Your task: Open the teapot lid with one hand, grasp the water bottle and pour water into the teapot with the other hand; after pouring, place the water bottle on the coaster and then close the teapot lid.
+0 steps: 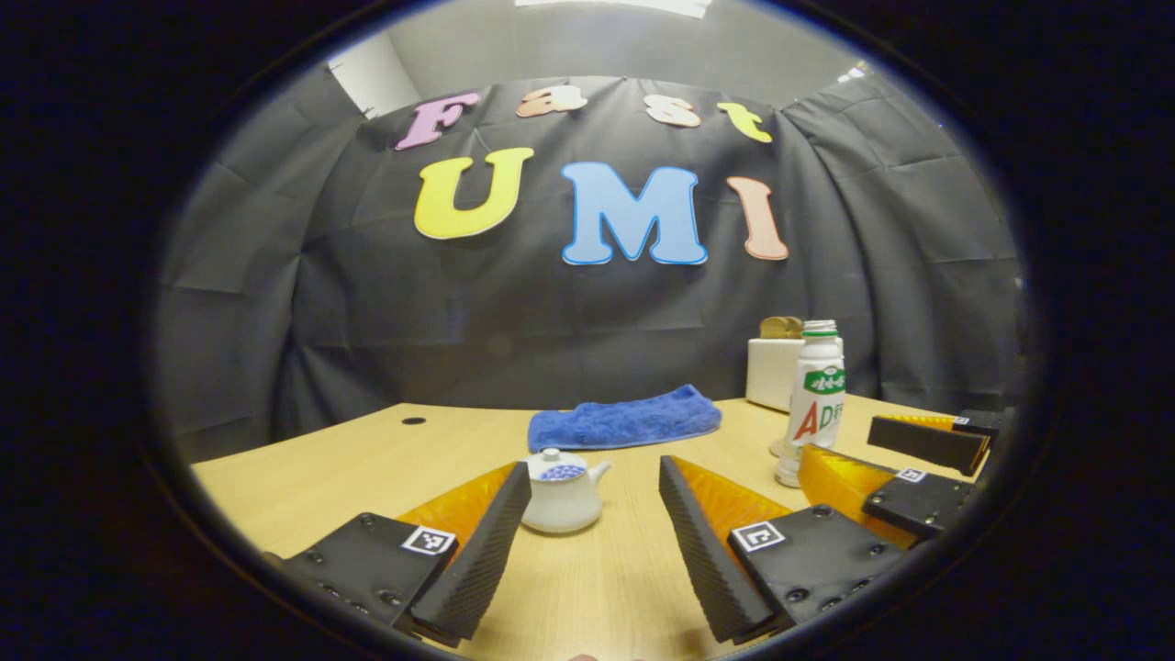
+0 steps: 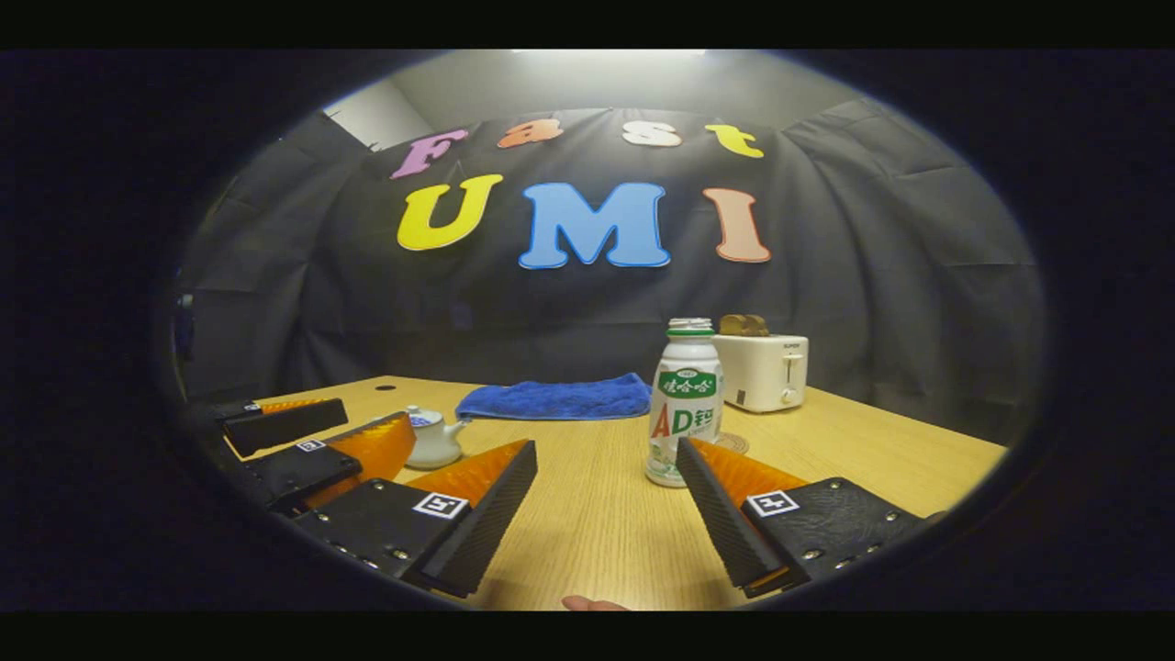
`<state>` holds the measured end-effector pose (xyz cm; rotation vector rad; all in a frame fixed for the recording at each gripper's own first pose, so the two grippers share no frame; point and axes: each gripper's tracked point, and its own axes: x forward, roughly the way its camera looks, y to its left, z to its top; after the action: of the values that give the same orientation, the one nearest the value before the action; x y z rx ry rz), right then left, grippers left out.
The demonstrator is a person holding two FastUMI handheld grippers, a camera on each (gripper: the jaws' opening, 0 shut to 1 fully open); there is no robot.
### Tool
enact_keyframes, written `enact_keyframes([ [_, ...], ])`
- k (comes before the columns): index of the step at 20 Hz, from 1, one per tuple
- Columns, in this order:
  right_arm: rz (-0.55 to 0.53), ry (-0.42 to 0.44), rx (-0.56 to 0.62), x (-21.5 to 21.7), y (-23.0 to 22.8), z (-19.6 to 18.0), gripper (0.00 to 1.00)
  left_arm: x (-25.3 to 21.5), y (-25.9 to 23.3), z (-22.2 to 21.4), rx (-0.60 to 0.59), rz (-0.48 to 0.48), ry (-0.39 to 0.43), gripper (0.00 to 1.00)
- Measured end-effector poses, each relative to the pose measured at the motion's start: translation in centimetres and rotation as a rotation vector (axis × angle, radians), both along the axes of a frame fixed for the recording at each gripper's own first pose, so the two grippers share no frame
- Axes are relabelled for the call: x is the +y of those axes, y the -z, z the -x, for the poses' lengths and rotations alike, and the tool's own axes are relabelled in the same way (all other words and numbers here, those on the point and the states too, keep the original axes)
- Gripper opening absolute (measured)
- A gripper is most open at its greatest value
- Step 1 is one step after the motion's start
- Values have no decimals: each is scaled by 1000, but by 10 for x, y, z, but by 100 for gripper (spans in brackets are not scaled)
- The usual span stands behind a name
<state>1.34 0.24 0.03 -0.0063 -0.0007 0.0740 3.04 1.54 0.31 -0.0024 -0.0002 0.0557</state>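
Both sets of fingers spread, empty. Teapot [image 1: 562,492] at 12 o'clock of left fingers [image 1: 595,542]: fragile, take lid knob [image 1: 550,453]. Water bottle [image 2: 685,402] at 1 o'clock of right fingers [image 2: 606,514]: light, slick; grip mid-body

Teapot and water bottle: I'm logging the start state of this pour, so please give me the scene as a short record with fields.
teapot: upright on table, lid on, ahead of left tongs
water bottle: upright, capped, ahead of right tongs
coaster: on table behind the bottle
left tongs: open, holding nothing
right tongs: open, holding nothing
blue towel: lies toward the back of the table
toaster: at the back, bread in its slot
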Motion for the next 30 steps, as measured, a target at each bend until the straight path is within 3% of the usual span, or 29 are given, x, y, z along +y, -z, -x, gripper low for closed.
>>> enact_keyframes([
  [2, 3, 7, 3, -7, 0, -5, 95, 11, -5, -14, 1, 5, -1, 93],
  [3, 13, 21, 12, -12, 1, -7, 95, 18, -3, -20, 4, 16, 1, 99],
  [6, 36, 15, 41, -14, 5, -12, 95, 34, -9, -43, 14, 62, 7, 98],
  [10, -14, 12, 37, -16, -5, -15, 95, 37, -3, -84, 57, 57, 17, 97],
  [16, -17, 22, 13, -24, -17, -19, 95, 36, 23, -108, 127, 43, 14, 97],
  [17, -24, 25, 16, -25, -17, -19, 95, 38, 19, -108, 122, 30, 6, 94],
  [18, -29, 25, 21, -27, -16, -20, 95, 38, 22, -112, 121, 22, 8, 80],
  [19, -33, 27, 26, -29, -15, -20, 95, 39, 22, -113, 120, 19, 12, 71],
  [22, -30, 34, 37, -35, -12, -23, 95, 41, 22, -116, 127, 16, 13, 29],
  [24, -41, 26, 46, -37, -11, -24, 95, 41, 23, -116, 128, 26, 27, 19],
  [25, -46, 26, 43, -39, -12, -25, 95, 42, 21, -116, 126, 34, 32, 22],
  [30, -16, 40, 22, -50, -18, -32, 94, 42, -9, -102, 56, 50, 34, 12],
])
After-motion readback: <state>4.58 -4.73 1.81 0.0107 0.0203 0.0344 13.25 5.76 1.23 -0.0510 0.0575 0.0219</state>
